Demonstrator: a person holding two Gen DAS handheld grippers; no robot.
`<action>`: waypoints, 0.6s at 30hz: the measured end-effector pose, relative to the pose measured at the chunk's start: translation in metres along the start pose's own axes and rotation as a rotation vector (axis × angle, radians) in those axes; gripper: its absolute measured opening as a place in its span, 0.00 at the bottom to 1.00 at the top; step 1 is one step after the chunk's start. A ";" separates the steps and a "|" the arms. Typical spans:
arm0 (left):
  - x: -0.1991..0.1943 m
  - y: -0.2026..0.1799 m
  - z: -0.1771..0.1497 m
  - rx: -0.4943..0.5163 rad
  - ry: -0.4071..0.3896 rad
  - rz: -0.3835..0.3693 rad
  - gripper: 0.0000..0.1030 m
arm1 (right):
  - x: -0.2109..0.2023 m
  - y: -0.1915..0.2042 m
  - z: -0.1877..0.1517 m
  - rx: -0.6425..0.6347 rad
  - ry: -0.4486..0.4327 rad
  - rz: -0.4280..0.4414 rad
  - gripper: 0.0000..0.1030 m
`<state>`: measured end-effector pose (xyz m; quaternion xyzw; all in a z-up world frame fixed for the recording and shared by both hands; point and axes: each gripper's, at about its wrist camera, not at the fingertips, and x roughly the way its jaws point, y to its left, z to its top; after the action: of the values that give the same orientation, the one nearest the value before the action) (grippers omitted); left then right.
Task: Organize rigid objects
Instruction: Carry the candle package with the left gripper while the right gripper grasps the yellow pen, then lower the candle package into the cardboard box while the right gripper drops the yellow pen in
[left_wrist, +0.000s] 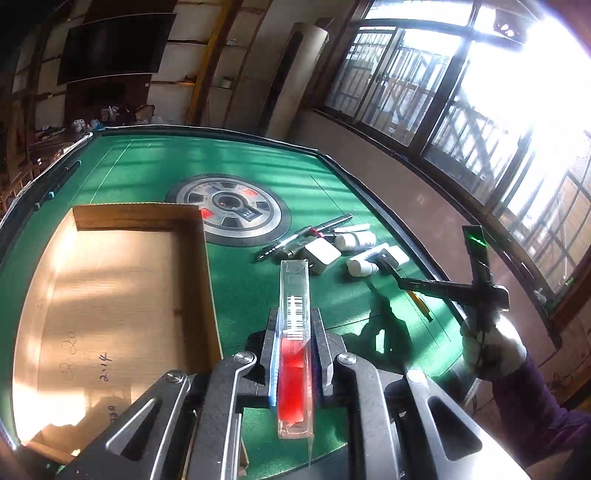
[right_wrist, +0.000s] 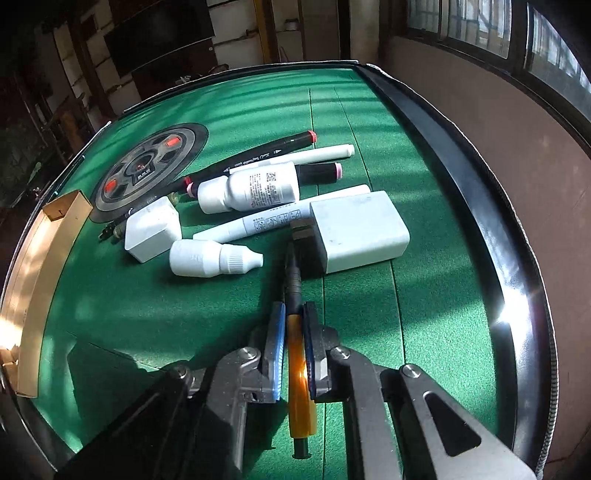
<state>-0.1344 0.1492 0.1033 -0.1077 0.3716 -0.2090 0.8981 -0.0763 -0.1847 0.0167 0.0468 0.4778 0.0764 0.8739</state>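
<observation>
Carrying clear red-filled rectangular tube, clamped in left gripper jaws, toward cardboard box at nine o'clock; right gripper jaws clamping orange-barrelled pen over green desk.

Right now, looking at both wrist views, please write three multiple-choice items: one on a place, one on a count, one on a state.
1. The cardboard box lies where relative to the left gripper?
A. to its left
B. to its right
C. under it

2. How many white bottles lie in the pile?
A. one
B. two
C. four

3. The right gripper is
A. open and empty
B. shut on an orange pen
C. shut on a bottle

Answers:
1 A: box fills the left of the left view.
2 B: large bottle and small bottle.
3 B: pads clamp the orange pen.
</observation>
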 end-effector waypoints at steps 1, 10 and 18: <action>-0.004 0.008 0.003 -0.005 -0.001 0.017 0.12 | -0.010 0.005 -0.001 0.006 -0.013 0.041 0.09; 0.036 0.094 0.046 -0.144 0.059 0.088 0.12 | -0.033 0.129 0.041 -0.017 0.002 0.454 0.09; 0.094 0.138 0.061 -0.221 0.112 0.139 0.12 | 0.051 0.247 0.076 -0.025 0.114 0.457 0.09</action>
<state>0.0094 0.2320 0.0392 -0.1682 0.4483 -0.1100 0.8710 -0.0072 0.0664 0.0541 0.1388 0.5022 0.2807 0.8061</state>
